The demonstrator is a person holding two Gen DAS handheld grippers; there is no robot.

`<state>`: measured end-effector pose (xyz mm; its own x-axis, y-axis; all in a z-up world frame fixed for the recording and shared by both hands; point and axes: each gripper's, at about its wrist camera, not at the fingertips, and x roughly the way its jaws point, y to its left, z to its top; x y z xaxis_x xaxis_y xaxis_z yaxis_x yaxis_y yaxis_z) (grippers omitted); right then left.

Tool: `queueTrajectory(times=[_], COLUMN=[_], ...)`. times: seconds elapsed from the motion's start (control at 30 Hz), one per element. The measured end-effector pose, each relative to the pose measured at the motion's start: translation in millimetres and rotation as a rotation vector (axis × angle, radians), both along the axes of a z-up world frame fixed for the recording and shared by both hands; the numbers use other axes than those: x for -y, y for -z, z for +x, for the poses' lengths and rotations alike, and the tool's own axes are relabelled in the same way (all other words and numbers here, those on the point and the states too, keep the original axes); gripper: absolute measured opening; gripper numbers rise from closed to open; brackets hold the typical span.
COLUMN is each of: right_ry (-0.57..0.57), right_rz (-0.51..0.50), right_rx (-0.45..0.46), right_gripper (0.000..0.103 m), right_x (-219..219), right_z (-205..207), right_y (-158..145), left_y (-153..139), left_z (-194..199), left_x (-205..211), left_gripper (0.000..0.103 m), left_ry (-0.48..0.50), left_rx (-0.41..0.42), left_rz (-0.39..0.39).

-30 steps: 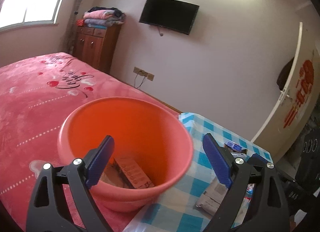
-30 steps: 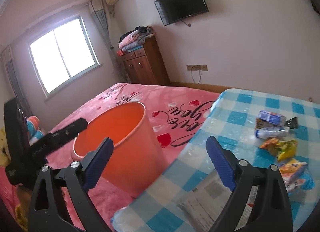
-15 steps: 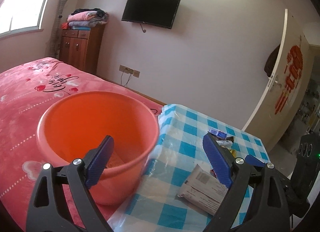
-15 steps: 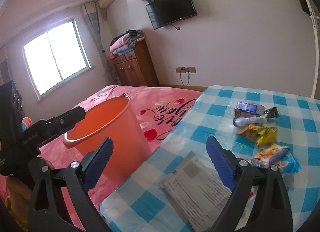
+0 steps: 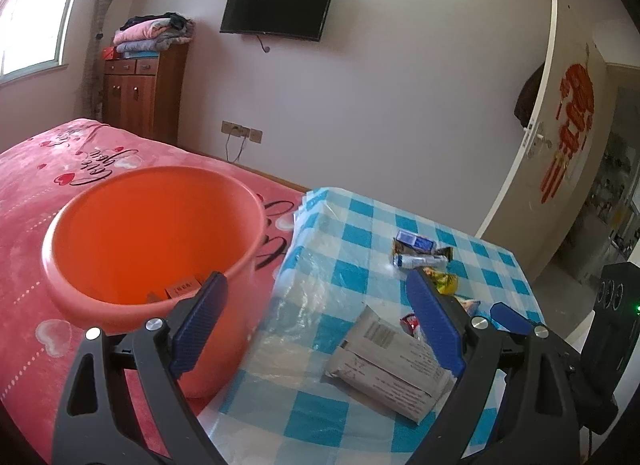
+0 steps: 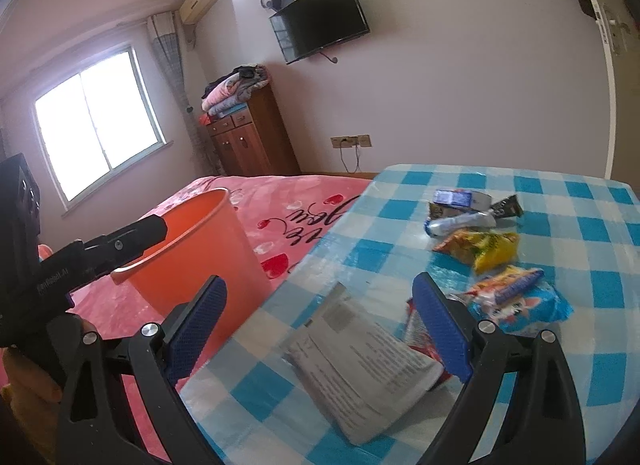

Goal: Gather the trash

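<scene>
The right gripper [image 6: 320,325], jaws wide apart and empty, is hovering closest to the grey paper packet [image 6: 356,369], lying on the checked table [image 6: 580,225] just ahead, long axis slanting away-left. The left gripper [image 5: 316,325], also apart, is facing the orange bucket [image 5: 100,297].

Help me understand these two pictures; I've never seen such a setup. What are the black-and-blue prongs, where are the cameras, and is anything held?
No robot here: a person holds a two-finger tool in each hand, each carrying a fisheye camera looking along its fingers. One picture is from the left tool, the other from the right tool. Both are open and hold nothing. On the blue-and-white checked tablecloth lie a grey printed paper packet, a yellow-orange snack bag, a blue cartoon wrapper and a white tube. The round orange plastic bucket stands on the pink bedspread beside the table, with some boxes inside.
</scene>
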<state>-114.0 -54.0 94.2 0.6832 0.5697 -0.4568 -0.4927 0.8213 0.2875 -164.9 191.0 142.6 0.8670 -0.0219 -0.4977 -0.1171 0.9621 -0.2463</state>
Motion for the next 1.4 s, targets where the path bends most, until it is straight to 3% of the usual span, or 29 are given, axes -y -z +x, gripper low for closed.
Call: queueTrajectory(times=[0.3, 0.5, 0.87, 1.1, 1.3, 1.4], right_ry=[0.079, 0.134, 0.239, 0.280, 0.288, 0.292], right_rz=[0.028, 0.072, 0.152, 0.202, 0.238, 0.246], right_rx=[-0.039, -0.067, -0.125, -0.162, -0.191, -0.202], right_gripper=[0.093, 0.093, 0.093, 0.093, 0.093, 0.093], right_x=[45, 80, 147, 180, 195, 199], right_z=[10, 23, 52, 68, 76, 78], right_y=[20, 31, 53, 63, 69, 71], left_y=[5, 5, 33, 72, 98, 109], left_z=[20, 56, 195, 288, 335, 350], left_x=[29, 53, 99, 117, 119, 121], left_gripper=[0.091, 0.091, 0.091, 0.091, 0.091, 0.083], left_ry=[0.039, 0.091, 0.133, 0.079, 0.043, 0.036], left_rx=[-0.044, -0.081, -0.227, -0.349, -0.417, -0.468], left_rz=[0.018, -0.002, -0.123, -0.170, -0.213, -0.231])
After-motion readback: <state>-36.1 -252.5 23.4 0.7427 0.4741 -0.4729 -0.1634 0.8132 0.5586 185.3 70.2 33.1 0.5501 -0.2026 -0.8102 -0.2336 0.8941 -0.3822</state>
